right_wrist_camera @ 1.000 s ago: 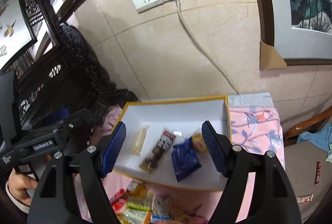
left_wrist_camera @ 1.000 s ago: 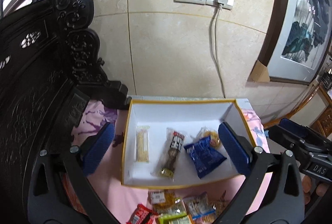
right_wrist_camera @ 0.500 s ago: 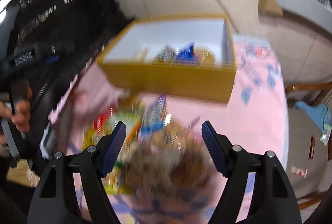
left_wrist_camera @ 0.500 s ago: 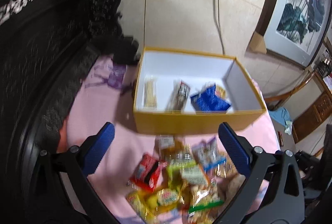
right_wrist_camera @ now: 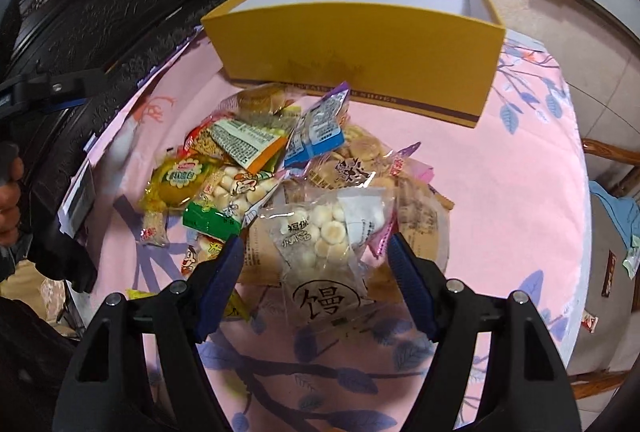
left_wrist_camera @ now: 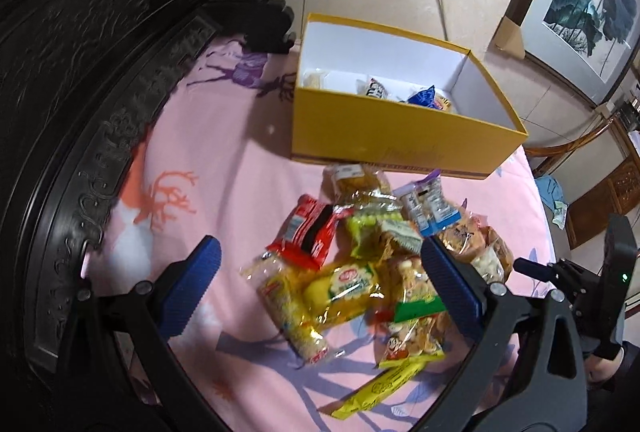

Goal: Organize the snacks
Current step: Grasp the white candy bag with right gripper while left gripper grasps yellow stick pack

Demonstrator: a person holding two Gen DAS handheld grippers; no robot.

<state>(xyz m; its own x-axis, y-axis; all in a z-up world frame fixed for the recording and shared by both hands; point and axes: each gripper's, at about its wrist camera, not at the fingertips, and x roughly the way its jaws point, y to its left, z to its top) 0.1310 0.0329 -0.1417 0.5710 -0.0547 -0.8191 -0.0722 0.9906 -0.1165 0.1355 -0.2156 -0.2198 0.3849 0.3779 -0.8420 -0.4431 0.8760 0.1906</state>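
Currently, the right gripper [right_wrist_camera: 314, 264] hovers released, its blue pads straddling the clear plastic packet of small round white biscuits [right_wrist_camera: 324, 244] that lies on top of the loose pile of wrapped snacks [left_wrist_camera: 384, 252]. This pile rests on the pink patterned tablecloth [left_wrist_camera: 224, 168], just in front of the yellow cardboard box with a white interior [left_wrist_camera: 400, 148]. The left gripper [left_wrist_camera: 316, 264] is also released and holds nothing; it hangs above the left part of the pile.

Handling, as judged from appearance: the biscuit packet is light, its film is smooth and probably slippery, and its contents are brittle. Take hold across the flat sealed edge or the packet's narrow middle with moderate pressure; a hard squeeze on the filled part may crush the biscuits. Neighbouring packets overlap it and may drag along.

Visibility limits: the near wall of the box hides most of its floor. In the left wrist view, only the tops of a few stored items show, among them a blue crinkled wrapper [left_wrist_camera: 422, 97]. Whether the pads touch the packet cannot be determined. Lower packets in the pile are largely covered.
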